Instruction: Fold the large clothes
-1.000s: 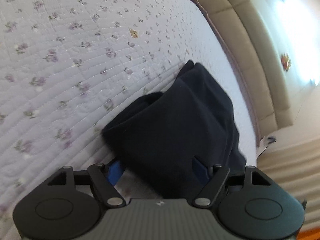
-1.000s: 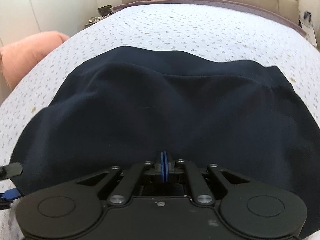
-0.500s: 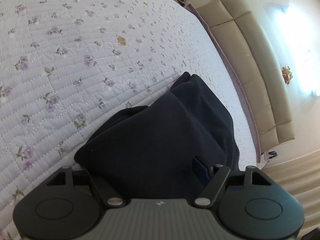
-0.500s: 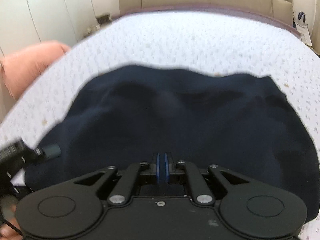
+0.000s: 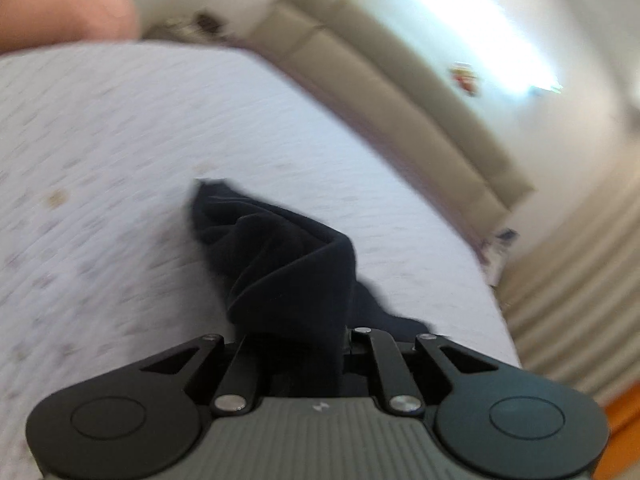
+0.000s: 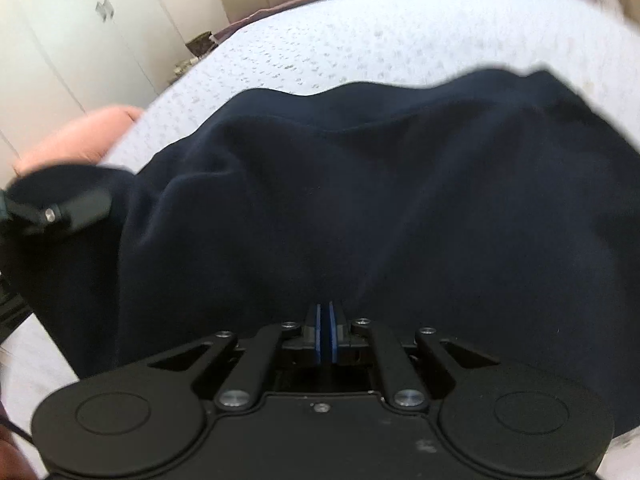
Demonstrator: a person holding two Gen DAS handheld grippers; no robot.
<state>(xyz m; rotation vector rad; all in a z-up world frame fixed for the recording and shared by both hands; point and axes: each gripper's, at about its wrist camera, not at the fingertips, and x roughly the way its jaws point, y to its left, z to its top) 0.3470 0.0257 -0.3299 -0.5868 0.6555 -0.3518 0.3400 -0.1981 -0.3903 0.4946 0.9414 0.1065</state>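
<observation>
Lifting navy garment (image 6: 380, 200) off the bedspread (image 5: 120, 160): left gripper (image 5: 304, 344) closing on bunched cloth, right gripper (image 6: 325, 332) pinched on hem at 6 o'clock. Keep both level, cloth taut.

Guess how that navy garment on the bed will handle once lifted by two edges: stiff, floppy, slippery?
Likely floppy: the navy garment bunches into soft folds where the left tongs are closing on it. It probably sags between grips, since the cloth billows loosely ahead of the right tongs. Its matte, thick look suggests little slip, though blur limits certainty.
</observation>
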